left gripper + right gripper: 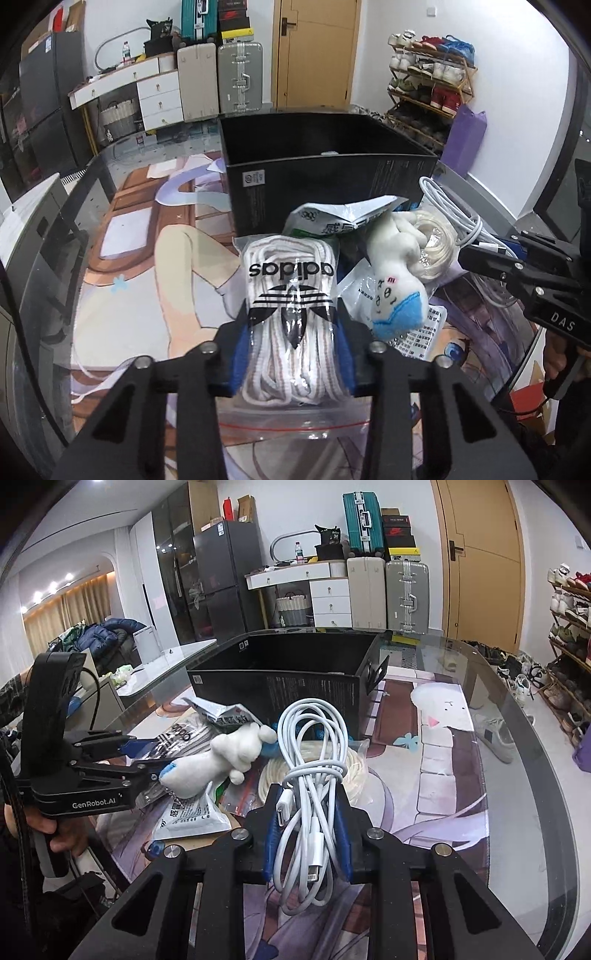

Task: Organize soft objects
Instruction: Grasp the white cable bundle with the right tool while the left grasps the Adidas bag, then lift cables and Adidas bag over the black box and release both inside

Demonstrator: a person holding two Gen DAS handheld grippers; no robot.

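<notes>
Both grippers are loaded for the black box (328,173) at twelve o'clock: left gripper (291,354) pinches the bagged laces (291,295), right gripper (306,830) clamps the white cable (312,760).

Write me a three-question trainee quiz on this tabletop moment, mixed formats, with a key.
1. True or false: the left gripper holds the bag of adidas laces.
2. The right gripper is shut on: A) the plush toy B) the white charging cable C) a medicine sachet.
3. Fill in: behind the pile stands an open black ____.

Key: 1 true; 2 B; 3 box.
</notes>
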